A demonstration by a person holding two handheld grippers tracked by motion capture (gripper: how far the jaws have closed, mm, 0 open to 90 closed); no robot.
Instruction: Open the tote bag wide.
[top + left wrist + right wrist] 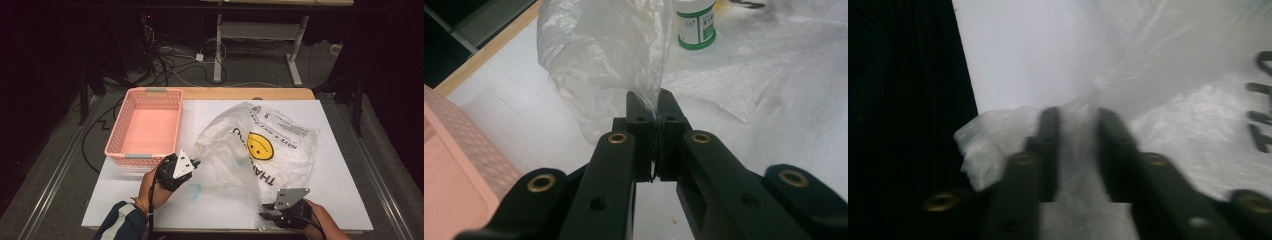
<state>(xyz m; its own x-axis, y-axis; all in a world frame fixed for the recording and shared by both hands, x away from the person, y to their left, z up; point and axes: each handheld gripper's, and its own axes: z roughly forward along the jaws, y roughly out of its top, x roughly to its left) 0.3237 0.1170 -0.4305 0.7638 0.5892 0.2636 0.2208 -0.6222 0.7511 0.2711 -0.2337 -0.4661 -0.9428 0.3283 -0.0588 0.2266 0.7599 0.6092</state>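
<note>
Bag (260,150) of clear plastic, printed with a yellow smiley and black lettering, lay spread across the middle of the white table (340,200) in the high view. A pink basket (145,127) stood at the bag's 9 o'clock, near it but apart, by the table's left edge. The left gripper (196,163), held in the person's left hand (152,187), met the bag's edge at about 8 o'clock of the bag, just right of the basket's near corner. The right gripper (263,212) sat at the bag's 6 o'clock, at the table's near edge, with a fold of plastic at its tip.

From the left gripper view, the left gripper (651,107) had its jaws pressed together on a thin pinch of the bag (609,55), which rose from them in a crumpled sheet toward 12 o'clock. A small white bottle (695,25) with a green label stood at 1 o'clock, on or under more plastic; which could not be told. The basket (459,165) showed at 8 o'clock.

From the right gripper view, blurred, the right gripper (1078,117) had its jaws a little apart with bunched bag (998,135) film between and around them; whether they gripped it could not be told. Black lettering showed at 3 o'clock, the table's dark edge at 9 o'clock.
</note>
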